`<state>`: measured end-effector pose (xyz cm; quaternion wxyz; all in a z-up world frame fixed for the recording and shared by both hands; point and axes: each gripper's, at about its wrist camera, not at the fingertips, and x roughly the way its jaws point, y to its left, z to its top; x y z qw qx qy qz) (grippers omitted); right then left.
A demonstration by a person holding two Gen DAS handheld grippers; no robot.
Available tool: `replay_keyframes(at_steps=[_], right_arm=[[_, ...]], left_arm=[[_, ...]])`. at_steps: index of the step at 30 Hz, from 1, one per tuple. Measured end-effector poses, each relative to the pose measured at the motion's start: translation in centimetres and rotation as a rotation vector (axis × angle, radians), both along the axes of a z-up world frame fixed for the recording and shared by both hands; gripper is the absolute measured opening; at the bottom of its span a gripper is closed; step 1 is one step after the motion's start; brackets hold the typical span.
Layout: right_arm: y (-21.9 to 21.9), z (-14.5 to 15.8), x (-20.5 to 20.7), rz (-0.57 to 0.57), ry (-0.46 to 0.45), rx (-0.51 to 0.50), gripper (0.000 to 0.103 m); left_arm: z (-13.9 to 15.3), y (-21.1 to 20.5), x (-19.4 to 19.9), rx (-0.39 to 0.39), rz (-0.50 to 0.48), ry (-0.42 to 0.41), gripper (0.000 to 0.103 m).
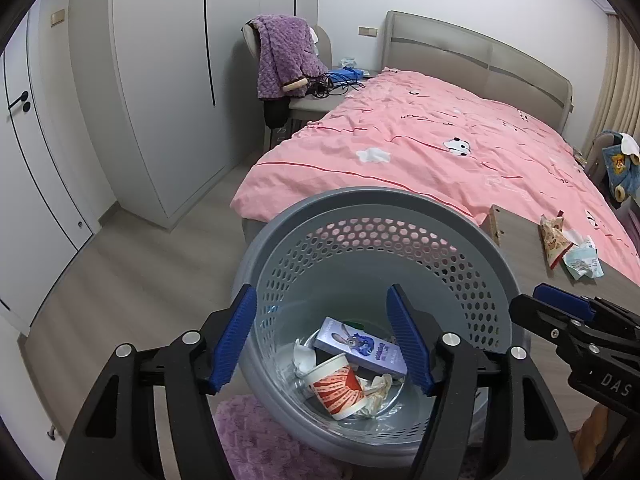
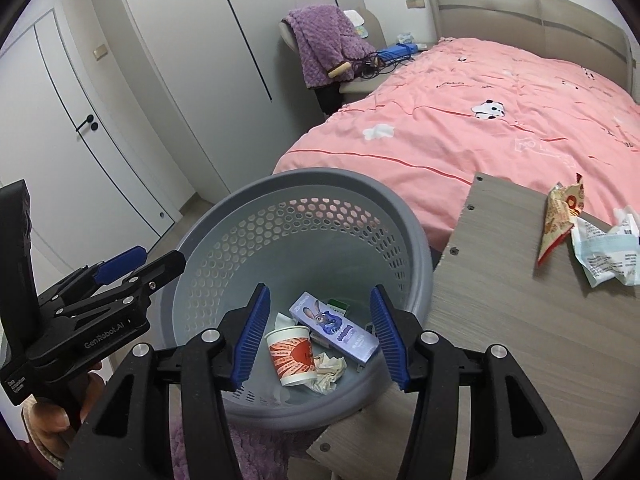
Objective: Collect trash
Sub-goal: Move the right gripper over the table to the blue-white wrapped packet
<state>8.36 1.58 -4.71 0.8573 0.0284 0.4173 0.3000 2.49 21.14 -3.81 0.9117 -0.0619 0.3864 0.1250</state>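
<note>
Left tool (image 1: pixel 322 336) poised over grey perforated basket (image 1: pixel 360 216), jaws apart, nothing between them. Right tool (image 2: pixel 318 334) likewise spread and empty above the same basket. Inside: purple cartoon-rabbit box (image 2: pixel 334 330), red-and-white paper cup (image 2: pixel 292 354), crumpled tissue (image 2: pixel 330 370). Left on the wooden table (image 2: pixel 480 300) beside the pink bed (image 2: pixel 460 120): torn snack wrapper (image 2: pixel 560 220) touching a crumpled printed paper (image 2: pixel 604 256).
</note>
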Motion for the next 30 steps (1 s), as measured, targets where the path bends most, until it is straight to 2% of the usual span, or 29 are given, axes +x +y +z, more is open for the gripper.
replay_keyframes(at_steps=[7,10,18,25,30], right_arm=[[-3.6,0.4,-0.3,-0.074,-0.007,0.019,0.054],[-6.1,0.6,-0.5,-0.128,-0.015,0.021,0.057],[-13.6,0.3,0.2,-0.306,-0.014,-0.011,0.059],[-18.6,0.2,2.0,-0.435,-0.027,-0.059,0.059],[-20.6,0.2,4.6,-0.513,-0.023,-0.077,0.062]], left_arm=[[0.2,-2.5,0.3,-0.011,-0.047,-0.005,0.066],[0.2,-4.1,0.7,-0.012,-0.079,-0.006,0.066],[0.5,-8.8,2.3,-0.033,-0.176,-0.006,0.066],[1.0,-12.5,4.3,-0.043,-0.247,-0.008,0.067],[1.3,-14.7,6.0,-0.045,-0.283,-0.006,0.067]])
